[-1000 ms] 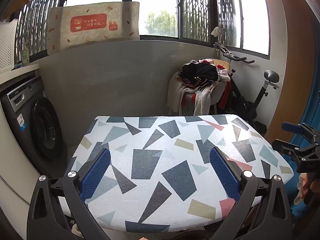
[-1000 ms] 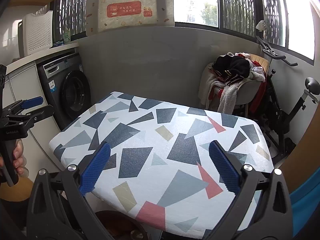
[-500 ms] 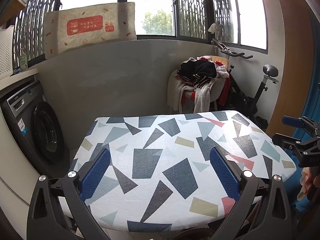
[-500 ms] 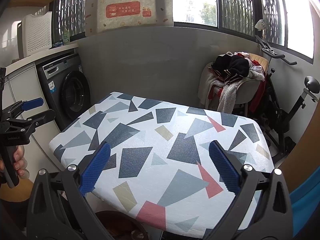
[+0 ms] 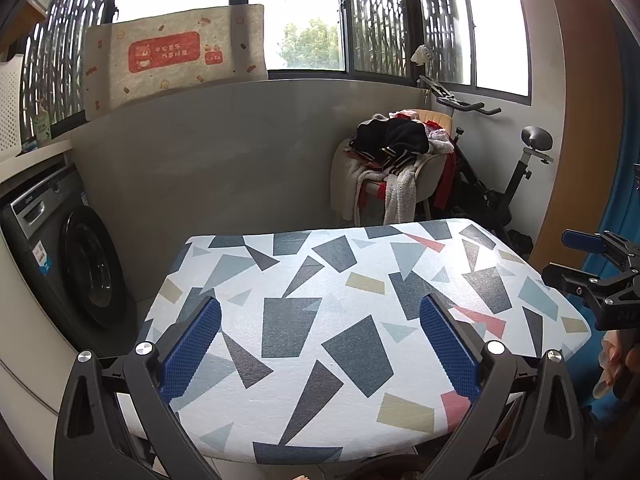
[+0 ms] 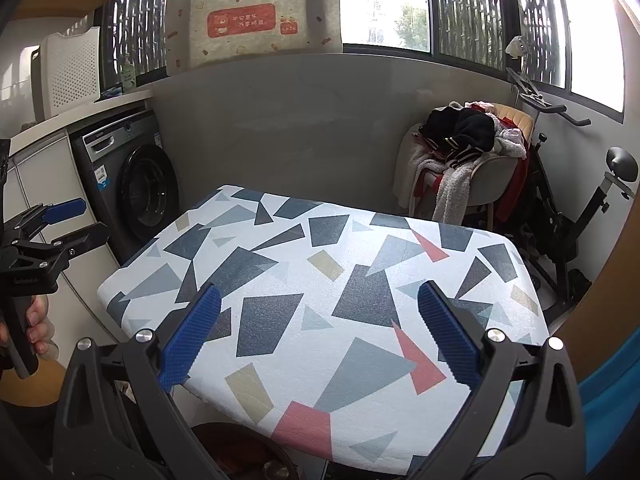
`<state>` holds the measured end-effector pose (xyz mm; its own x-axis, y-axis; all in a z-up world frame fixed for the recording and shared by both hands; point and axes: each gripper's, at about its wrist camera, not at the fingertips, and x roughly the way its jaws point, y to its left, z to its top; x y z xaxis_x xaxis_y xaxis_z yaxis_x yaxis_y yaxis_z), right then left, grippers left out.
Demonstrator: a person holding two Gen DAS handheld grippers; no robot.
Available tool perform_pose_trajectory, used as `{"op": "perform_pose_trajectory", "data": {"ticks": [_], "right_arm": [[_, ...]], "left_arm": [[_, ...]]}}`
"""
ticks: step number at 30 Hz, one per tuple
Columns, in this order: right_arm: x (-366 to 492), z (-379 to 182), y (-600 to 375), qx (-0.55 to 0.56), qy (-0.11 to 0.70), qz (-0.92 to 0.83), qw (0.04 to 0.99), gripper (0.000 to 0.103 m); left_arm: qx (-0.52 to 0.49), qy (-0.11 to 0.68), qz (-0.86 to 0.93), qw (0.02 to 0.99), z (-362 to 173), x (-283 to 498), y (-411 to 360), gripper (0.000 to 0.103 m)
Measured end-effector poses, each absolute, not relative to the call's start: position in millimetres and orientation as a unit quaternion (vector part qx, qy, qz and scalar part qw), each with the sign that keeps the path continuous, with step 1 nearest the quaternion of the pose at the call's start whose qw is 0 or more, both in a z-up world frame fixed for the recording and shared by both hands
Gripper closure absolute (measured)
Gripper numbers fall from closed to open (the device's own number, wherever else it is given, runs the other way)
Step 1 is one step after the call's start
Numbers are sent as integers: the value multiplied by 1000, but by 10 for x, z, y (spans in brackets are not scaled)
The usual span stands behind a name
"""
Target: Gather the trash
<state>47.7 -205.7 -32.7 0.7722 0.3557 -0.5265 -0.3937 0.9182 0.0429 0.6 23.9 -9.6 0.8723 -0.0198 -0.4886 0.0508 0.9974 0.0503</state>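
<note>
No trash shows in either view. A table [image 5: 320,288] with a white cloth of grey, blue, tan and red shapes lies ahead, also in the right wrist view [image 6: 320,280]. My left gripper [image 5: 320,340] is open and empty above the table's near edge; it also shows at the left of the right wrist view [image 6: 64,220]. My right gripper [image 6: 318,336] is open and empty above the near edge; it also shows at the right of the left wrist view [image 5: 576,258].
A washing machine [image 5: 68,264] stands left of the table. A chair piled with clothes [image 5: 396,160] and an exercise bike [image 5: 508,184] stand at the back right. A grey wall [image 5: 220,152] under windows runs behind. A dark round object [image 6: 240,452] sits under the table's near edge.
The left gripper has tilted down and drawn back slightly, so the table sits lower and smaller in its view. The right gripper has barely moved. Both stay open.
</note>
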Motion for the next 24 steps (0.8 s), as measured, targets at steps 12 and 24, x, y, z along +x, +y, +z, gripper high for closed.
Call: {"op": "perform_pose_trajectory", "data": {"ticks": [12,24], "right_arm": [[481,-341,-2084,-30,273,196,941,6],[484,-340,-2089,-30,274,196,941,6]], "left_arm": [[34,253,-18,967,-104,8,227,6],[39,251,-19,967,-115,13,234,6]]}}
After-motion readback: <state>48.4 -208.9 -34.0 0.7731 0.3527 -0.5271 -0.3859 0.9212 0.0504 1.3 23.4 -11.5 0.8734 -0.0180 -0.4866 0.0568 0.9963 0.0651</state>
